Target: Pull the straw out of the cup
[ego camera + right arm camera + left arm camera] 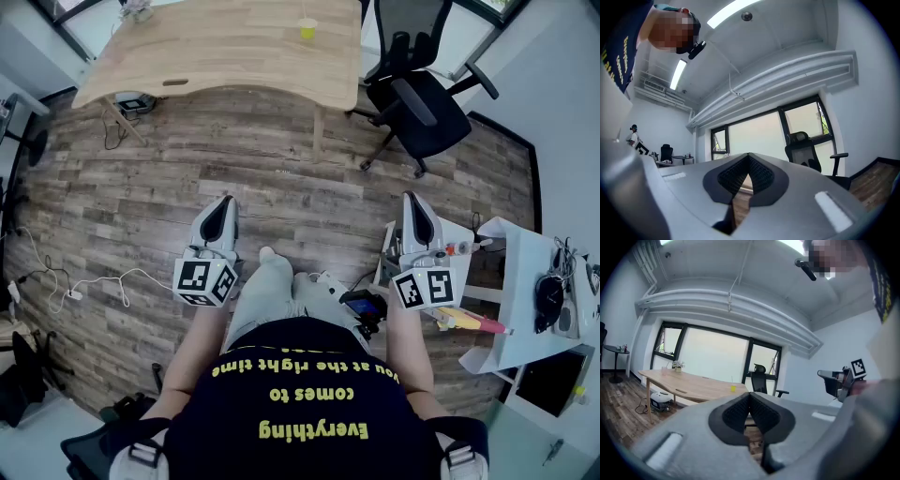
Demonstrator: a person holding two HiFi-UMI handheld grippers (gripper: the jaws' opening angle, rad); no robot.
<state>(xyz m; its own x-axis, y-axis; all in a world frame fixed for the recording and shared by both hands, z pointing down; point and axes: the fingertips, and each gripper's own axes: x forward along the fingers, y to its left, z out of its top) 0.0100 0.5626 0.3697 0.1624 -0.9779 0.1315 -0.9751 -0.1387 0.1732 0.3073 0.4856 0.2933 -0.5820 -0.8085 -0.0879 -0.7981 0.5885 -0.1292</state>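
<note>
A small yellow cup (307,28) with a thin straw stands on the far wooden desk (225,52); the left gripper view shows the same cup (733,388) far off beyond the jaws. My left gripper (225,208) is held level in front of me, well short of the desk, with its pads pressed together and nothing between them. My right gripper (415,202) is held the same way on the right, jaws together and empty. In each gripper's own view, the left gripper (749,395) and the right gripper (748,157) show their tips touching.
A black office chair (417,98) stands right of the desk. A white side table (525,281) with small items is at my right. Cables (70,281) trail over the wood floor at the left. A white device (136,101) sits under the desk.
</note>
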